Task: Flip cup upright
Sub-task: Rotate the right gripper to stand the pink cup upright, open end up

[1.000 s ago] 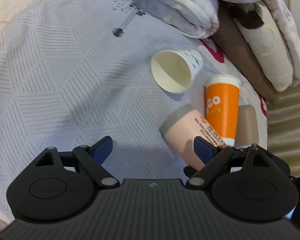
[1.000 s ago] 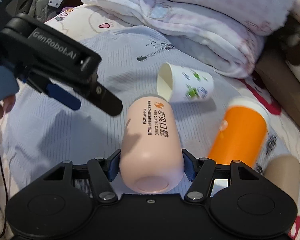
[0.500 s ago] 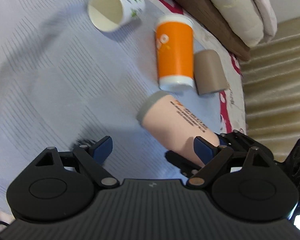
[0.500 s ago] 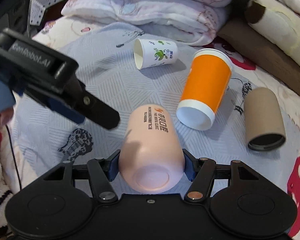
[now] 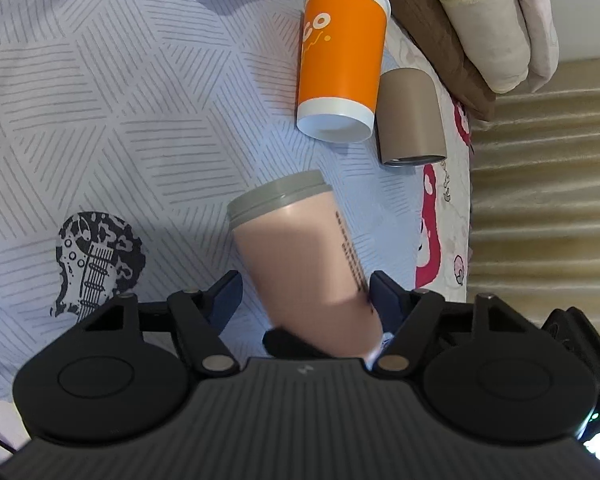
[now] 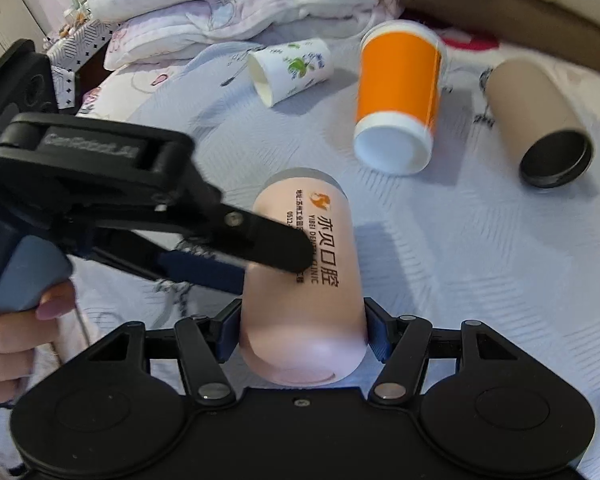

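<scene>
Pink cup (image 6: 304, 280): orange logo, Chinese "亦贝口腔", below it "YIBEI DENTAL CLINIC", plus a smaller line starting "0512", rest hidden. Orange cup (image 5: 340, 56): white "GO". Left gripper (image 6: 276, 258) body: embossed "GenRobot.AI". Nothing else legible.

— What else do I have on the bedsheet (image 5: 100, 100)?

— Orange cup (image 5: 340, 64) on its side upper centre, brown tube (image 5: 410, 116) touching its right, white printed cup (image 6: 290, 70) farther back. Folded blankets (image 6: 236, 4) along the top, guitar print (image 5: 96, 256) lower left.
</scene>
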The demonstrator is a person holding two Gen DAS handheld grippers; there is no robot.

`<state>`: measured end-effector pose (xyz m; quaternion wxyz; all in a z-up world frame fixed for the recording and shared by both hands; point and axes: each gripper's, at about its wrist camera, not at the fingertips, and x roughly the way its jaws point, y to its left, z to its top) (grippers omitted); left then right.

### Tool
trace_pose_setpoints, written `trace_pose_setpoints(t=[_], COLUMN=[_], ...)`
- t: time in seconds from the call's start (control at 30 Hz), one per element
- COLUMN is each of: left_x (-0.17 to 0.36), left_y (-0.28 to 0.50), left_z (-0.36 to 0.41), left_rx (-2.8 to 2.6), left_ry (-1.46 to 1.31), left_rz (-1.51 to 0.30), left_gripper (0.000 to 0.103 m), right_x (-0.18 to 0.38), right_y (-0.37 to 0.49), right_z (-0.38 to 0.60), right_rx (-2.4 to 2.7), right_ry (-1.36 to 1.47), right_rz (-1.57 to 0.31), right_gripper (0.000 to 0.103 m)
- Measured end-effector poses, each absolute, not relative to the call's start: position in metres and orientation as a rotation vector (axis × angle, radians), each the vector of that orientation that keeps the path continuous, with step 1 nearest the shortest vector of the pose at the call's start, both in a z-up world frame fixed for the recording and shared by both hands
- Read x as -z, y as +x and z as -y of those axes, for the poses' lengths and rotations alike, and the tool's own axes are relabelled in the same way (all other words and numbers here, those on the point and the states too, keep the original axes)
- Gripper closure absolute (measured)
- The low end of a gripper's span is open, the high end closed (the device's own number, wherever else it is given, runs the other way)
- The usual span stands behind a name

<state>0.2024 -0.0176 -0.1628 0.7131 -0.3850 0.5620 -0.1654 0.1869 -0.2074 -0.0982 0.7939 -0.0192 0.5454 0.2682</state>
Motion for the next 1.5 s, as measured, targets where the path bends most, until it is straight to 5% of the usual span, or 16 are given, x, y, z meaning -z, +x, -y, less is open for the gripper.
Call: trace_pose_setpoints(t=[0.6, 1.17, 1.5], left_x=[0.124, 0.088, 0.100], left_y=[0.205, 0.190, 0.189], left_z=[0.029, 0.020, 0.029], left_rx=[0.474, 0.407, 0.359], left_ry=[-0.554, -0.367, -0.296], left_rz=[-1.043, -0.797, -0.780], left_gripper=[0.045, 0.045, 0.045], right_x=[0.108, 0.109, 0.126], right_y=[0.193, 0.182, 0.187], right_z=[0.209, 0.168, 0.159], right_rx=[-0.607, -0.538, -0.555], right_ry=[-0.031, -0.250, -0.253], right_rz=[-1.201, -0.751, -0.693], right_gripper=[0.036, 0.036, 0.036])
